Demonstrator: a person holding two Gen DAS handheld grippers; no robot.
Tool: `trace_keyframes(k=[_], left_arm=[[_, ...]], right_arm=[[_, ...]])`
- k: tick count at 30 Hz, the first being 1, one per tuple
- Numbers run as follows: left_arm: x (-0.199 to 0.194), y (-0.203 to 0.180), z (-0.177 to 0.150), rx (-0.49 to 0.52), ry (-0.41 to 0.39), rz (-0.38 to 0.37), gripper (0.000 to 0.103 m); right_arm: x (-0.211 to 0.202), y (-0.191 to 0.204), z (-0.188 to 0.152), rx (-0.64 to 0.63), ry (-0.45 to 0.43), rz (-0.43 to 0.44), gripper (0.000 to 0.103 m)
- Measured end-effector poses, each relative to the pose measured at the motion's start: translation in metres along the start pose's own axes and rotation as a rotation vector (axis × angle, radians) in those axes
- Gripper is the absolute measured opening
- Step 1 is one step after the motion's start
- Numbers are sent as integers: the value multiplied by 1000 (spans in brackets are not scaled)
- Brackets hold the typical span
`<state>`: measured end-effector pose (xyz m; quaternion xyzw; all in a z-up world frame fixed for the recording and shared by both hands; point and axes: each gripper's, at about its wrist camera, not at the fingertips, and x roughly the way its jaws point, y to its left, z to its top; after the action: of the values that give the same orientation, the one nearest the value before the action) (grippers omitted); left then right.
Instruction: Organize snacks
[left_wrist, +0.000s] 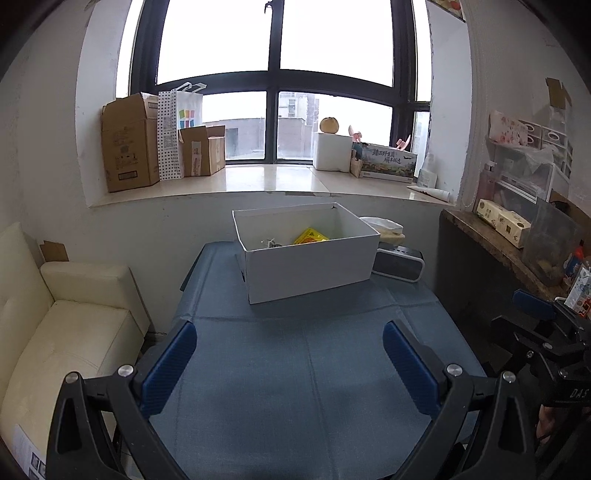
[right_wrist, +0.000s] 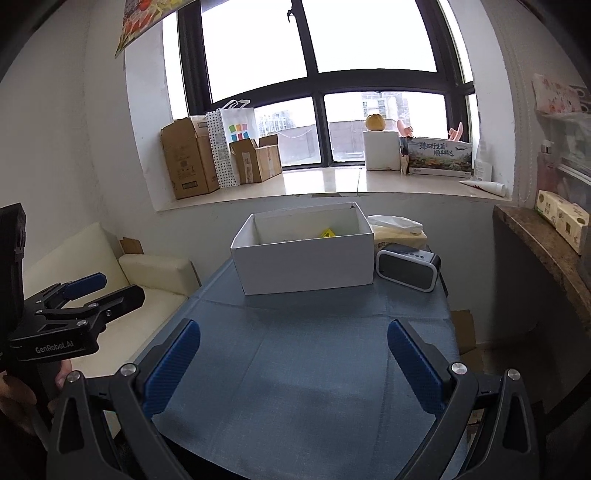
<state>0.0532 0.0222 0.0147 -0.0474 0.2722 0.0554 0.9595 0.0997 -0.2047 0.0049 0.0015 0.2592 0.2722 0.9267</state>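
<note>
Sitting straight ahead of both pairs of spread, empty jaws, a white cardboard box (left_wrist: 308, 254) holds a yellow snack packet (left_wrist: 309, 236) near its far wall, with a smaller item beside it too dim to identify. Blue cloth covers the table (left_wrist: 314, 369) between the box and the left gripper (left_wrist: 290, 363) and right gripper (right_wrist: 294, 363); nothing lies on that stretch. Just right of the box stand a grey speaker (right_wrist: 408, 266) and, behind it, a tissue pack (right_wrist: 397, 227). Left of the table, a cream sofa (left_wrist: 70, 321). Beyond, cartons (left_wrist: 129, 147) line the windowsill.
</note>
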Motion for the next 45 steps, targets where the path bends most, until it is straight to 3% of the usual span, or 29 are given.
trace_keyframes(k=[45], left_arm=[[5,4,-9,-12,46,-32,103]], right_arm=[[4,5,-3,-7,41,21,103]])
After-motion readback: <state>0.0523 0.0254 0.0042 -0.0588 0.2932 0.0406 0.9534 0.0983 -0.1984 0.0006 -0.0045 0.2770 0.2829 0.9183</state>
